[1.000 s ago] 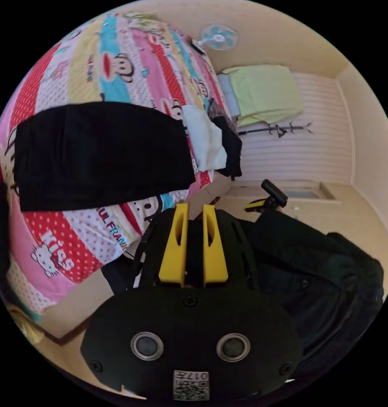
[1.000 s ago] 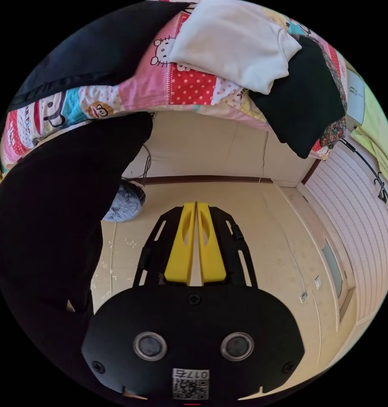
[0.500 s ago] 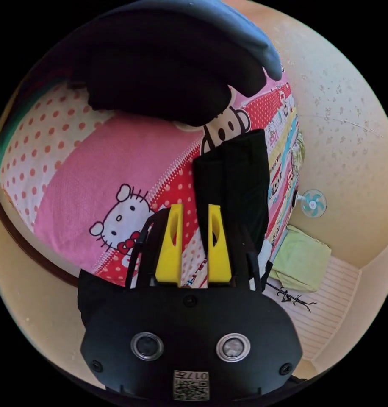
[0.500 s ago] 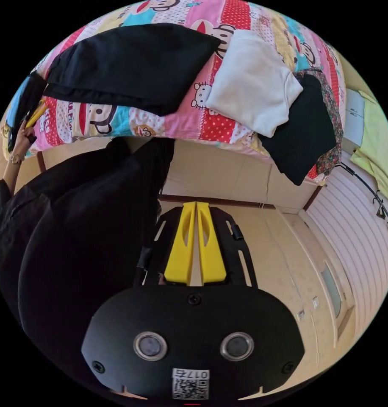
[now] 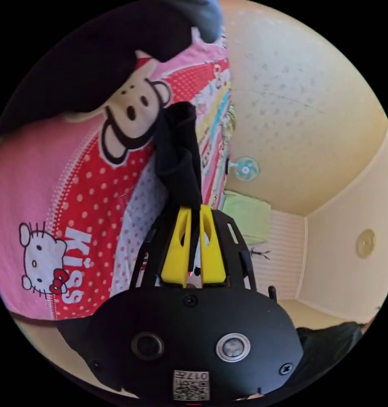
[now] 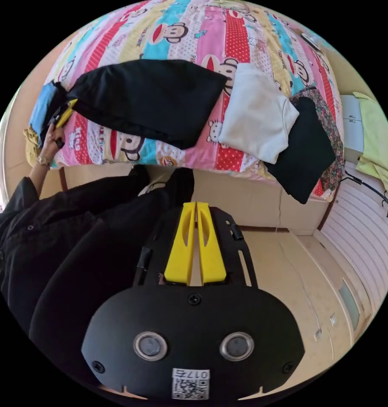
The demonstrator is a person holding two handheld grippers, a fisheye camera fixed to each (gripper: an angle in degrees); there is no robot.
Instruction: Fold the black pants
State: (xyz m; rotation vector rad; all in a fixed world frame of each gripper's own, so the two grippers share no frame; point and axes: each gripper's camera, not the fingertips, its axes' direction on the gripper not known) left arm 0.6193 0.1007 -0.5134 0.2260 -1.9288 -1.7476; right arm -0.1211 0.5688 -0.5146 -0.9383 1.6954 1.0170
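The black pants (image 6: 147,99) lie folded in a flat block on the cartoon-print bedspread (image 6: 240,38). A person's hand holds my left gripper (image 6: 63,118) at the pants' left end. In the left gripper view the yellow jaws of my left gripper (image 5: 193,208) are closed on an edge of the black pants (image 5: 177,157), with the fabric running up from between them. My right gripper (image 6: 196,204) hangs off the bed above the floor, shut with nothing in it.
A folded white garment (image 6: 257,114) and a folded black one (image 6: 304,152) lie on the bed right of the pants. A blue-and-dark garment (image 5: 96,63) sits near the left gripper. The person's dark clothes (image 6: 75,237) stand by the bed edge. Green cloth (image 5: 245,216) lies beyond.
My left gripper has swung to the end of the pants and closed on their edge. The right gripper stays shut; its view now looks down over the bed.
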